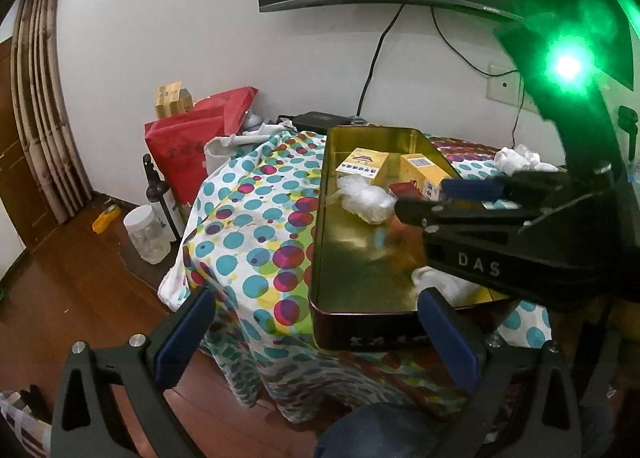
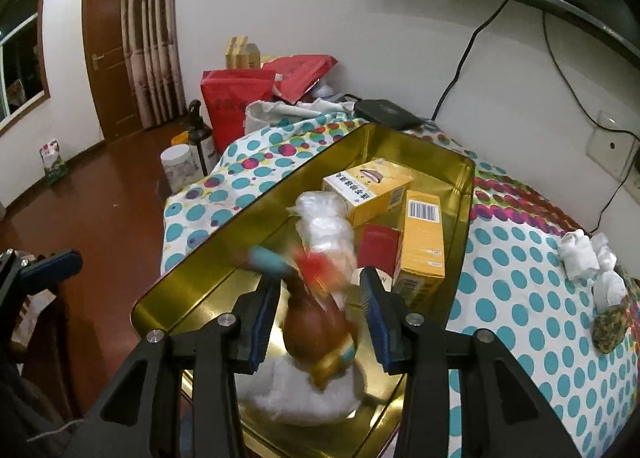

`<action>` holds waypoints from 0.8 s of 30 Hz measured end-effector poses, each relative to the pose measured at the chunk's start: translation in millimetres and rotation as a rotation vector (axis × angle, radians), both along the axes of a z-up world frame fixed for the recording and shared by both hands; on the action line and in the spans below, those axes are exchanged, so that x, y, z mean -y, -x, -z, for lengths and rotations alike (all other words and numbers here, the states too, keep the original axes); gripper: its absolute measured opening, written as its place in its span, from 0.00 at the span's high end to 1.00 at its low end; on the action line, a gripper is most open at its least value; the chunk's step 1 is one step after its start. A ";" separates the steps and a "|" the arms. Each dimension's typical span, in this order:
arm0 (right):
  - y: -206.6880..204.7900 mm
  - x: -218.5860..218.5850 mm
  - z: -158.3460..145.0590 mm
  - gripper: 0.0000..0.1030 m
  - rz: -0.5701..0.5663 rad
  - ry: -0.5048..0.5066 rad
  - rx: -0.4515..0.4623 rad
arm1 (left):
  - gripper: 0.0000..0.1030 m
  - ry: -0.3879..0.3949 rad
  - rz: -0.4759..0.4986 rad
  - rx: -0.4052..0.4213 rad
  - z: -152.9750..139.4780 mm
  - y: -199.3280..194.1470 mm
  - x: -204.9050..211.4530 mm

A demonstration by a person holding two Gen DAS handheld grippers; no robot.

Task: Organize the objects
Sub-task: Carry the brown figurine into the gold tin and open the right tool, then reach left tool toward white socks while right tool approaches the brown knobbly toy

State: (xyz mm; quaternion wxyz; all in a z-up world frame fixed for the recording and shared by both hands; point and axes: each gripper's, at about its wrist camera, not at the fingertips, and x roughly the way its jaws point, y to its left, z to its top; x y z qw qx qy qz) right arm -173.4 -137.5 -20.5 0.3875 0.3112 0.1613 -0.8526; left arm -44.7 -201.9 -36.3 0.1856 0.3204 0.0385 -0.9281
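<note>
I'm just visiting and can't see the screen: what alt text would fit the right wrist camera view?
The right gripper hangs over a gold tin with a blurred brown toy between its open fingers. Deeper in the tin lie two yellow boxes, a red box and a crumpled plastic bag, all on a polka-dot tablecloth.

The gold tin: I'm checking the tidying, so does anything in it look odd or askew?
Yes. A brown toy figure is motion-blurred between the right tongs, apparently dropping onto white cloth in the gold metal tin. The yellow cardboard boxes lie at mismatched angles.
</note>
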 end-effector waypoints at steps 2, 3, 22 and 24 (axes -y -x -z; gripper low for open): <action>-2.1 -6.3 -6.3 0.32 0.019 0.028 -0.031 | 0.00 0.003 -0.001 -0.001 -0.7 -0.6 -2.2; -2.5 -11.4 -10.3 0.27 0.020 0.048 -0.042 | 0.00 0.006 -0.001 -0.001 -1.4 -0.1 -3.8; 138.8 -274.1 30.1 0.15 0.803 0.059 0.122 | 0.00 -0.021 0.292 -0.052 -33.5 95.1 -109.8; 146.4 -289.8 34.9 0.15 0.843 0.062 0.149 | 0.00 -0.016 0.306 -0.052 -38.4 118.9 -119.3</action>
